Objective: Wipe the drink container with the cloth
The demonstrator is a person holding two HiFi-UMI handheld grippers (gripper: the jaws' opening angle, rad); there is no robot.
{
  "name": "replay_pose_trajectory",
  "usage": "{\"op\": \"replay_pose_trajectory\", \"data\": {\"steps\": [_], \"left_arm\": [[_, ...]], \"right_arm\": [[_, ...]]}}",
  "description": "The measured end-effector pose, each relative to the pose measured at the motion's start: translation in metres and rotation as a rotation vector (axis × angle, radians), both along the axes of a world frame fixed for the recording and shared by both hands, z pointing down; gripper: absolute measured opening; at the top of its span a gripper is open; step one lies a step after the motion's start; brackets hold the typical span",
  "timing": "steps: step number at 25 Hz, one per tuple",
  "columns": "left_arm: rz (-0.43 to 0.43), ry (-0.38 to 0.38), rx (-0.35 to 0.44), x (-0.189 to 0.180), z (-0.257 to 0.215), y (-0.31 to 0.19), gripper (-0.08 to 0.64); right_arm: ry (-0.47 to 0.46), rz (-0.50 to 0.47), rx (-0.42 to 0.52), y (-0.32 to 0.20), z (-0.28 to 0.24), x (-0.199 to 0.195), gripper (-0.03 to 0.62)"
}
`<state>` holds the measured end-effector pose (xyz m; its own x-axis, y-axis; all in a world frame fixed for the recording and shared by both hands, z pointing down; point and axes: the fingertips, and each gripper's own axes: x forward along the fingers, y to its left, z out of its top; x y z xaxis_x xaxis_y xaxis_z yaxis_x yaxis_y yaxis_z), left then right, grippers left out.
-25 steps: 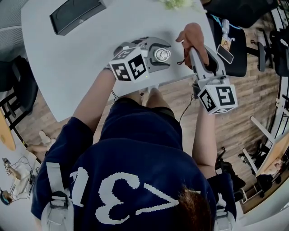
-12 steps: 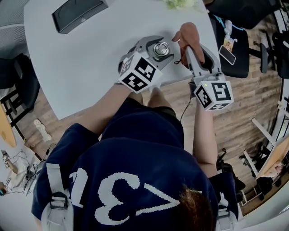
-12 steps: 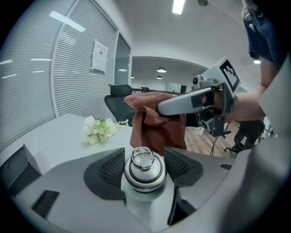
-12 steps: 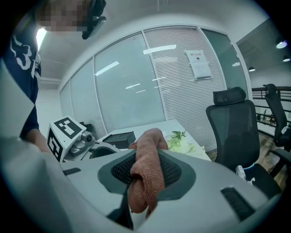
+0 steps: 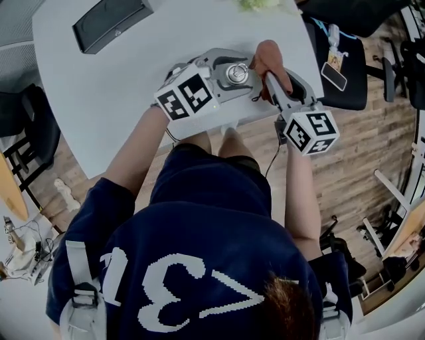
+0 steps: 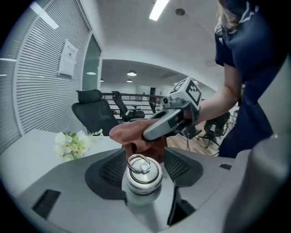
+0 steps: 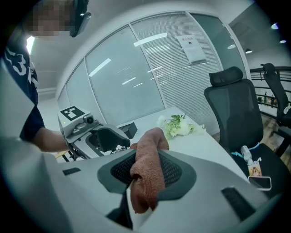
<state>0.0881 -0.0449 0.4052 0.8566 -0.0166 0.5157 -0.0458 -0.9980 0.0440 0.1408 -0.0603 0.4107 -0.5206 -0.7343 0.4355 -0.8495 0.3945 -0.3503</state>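
A steel drink container (image 5: 237, 74) with a ring on its lid sits between the jaws of my left gripper (image 5: 224, 76), which is shut on it over the white table (image 5: 113, 106). In the left gripper view the container (image 6: 143, 181) stands upright between the pads. My right gripper (image 5: 265, 68) is shut on a reddish-brown cloth (image 5: 269, 52), its jaws having just been opening slightly with the cloth still pinched between them. The cloth (image 6: 132, 133) hangs just behind the lid, close to it. In the right gripper view the cloth (image 7: 149, 154) drapes down between the jaws.
A black box (image 5: 109, 20) lies at the table's far left. White flowers (image 5: 260, 5) sit at the far edge. Beside the table's right end is a black office chair (image 5: 339, 80) with a phone on its seat. Wooden floor lies below the near edge.
My right gripper has come down and moved the cloth closer to the container's lid. The left gripper has rolled a little while keeping the container in place.
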Motion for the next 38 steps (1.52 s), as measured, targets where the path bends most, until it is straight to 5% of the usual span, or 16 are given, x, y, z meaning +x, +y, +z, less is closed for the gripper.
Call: {"op": "replay_pose_trajectory", "data": {"steps": [5, 12, 17, 24, 28, 38], "left_arm": [[-0.005, 0.032, -0.001, -0.004, -0.005, -0.005, 0.160], [-0.024, 0.041, 0.015, -0.003, -0.007, -0.007, 0.152], [0.088, -0.021, 0.063, -0.006, 0.001, 0.006, 0.239], [0.099, -0.011, 0.050, -0.007, 0.006, 0.005, 0.262], [0.077, 0.009, 0.044, -0.009, 0.005, 0.003, 0.262], [-0.061, 0.053, -0.003, -0.020, 0.003, -0.009, 0.262]], "right_arm": [[-0.123, 0.033, -0.046, 0.005, 0.016, -0.020, 0.124], [-0.215, 0.089, -0.066, -0.001, 0.029, -0.034, 0.118], [-0.208, 0.084, -0.057, -0.001, 0.029, -0.034, 0.118], [-0.181, 0.098, -0.048, 0.000, 0.041, -0.034, 0.112], [-0.184, 0.148, -0.093, -0.003, 0.062, -0.025, 0.109], [-0.040, 0.101, -0.183, -0.004, 0.100, -0.027, 0.107]]}}
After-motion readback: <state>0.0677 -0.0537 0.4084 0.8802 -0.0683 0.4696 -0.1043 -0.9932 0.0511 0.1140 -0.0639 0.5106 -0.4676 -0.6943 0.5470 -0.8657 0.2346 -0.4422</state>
